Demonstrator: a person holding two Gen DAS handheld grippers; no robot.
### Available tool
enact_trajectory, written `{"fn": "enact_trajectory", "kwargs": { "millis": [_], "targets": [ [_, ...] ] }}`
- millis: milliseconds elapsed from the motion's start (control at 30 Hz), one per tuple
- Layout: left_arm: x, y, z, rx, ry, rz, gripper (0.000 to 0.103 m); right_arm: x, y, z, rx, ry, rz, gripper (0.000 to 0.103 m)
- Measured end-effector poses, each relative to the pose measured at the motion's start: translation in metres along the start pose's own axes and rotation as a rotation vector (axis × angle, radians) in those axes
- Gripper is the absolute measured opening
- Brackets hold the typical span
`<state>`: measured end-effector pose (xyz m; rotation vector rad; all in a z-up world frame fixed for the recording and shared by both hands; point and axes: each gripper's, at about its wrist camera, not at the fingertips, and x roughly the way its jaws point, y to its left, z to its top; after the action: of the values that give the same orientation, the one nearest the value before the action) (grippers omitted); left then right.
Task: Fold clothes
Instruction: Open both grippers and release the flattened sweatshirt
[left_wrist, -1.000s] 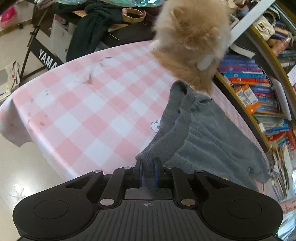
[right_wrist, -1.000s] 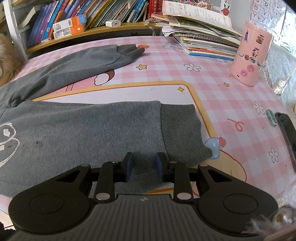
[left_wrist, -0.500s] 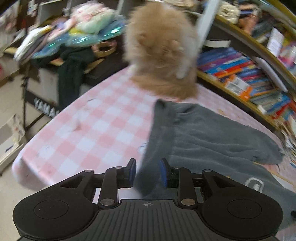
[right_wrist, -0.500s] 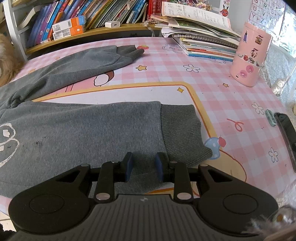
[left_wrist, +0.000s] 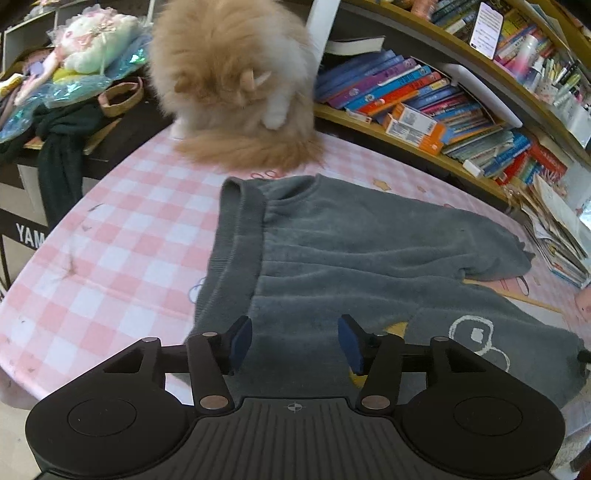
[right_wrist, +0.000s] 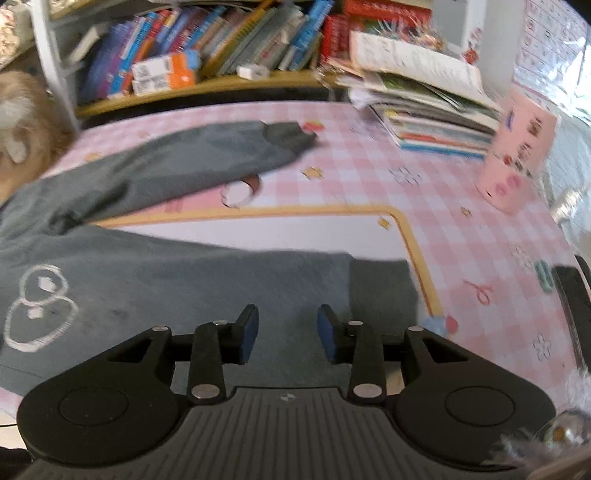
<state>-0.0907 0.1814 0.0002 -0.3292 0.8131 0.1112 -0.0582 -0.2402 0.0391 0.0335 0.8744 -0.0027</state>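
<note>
Grey sweatpants lie spread on the pink checked tablecloth, with the ribbed waistband on the left. My left gripper hovers over the cloth near the waistband; its jaws are opening and nothing is pinched between them. In the right wrist view, the near leg ends in a ribbed cuff, and the far leg runs toward the shelf. My right gripper hangs above the near leg beside the cuff. Its jaws are opening and the cloth lies flat below them.
A fluffy ginger cat sits on the table just behind the waistband. Bookshelves run along the far side. A stack of books and a pink stickered cup stand at the right.
My left gripper let go of the waistband edge, opened wide and swung over the pants, which now lie flat. My right gripper opened a little and rose off the near leg.
</note>
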Motion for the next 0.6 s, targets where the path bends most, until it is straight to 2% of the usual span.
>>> {"fn": "enact_trajectory", "kwargs": {
  "millis": [300,600],
  "targets": [
    [0.013,-0.011,0.005,0.041,0.015,-0.020,0.055,0.000,0.036,0.024,-0.103,-0.008,0.095,0.040],
    [0.022,-0.018,0.013,0.056,0.009,-0.019,0.061,0.013,0.039,0.048,-0.177,0.020,0.134,0.047]
  ]
}}
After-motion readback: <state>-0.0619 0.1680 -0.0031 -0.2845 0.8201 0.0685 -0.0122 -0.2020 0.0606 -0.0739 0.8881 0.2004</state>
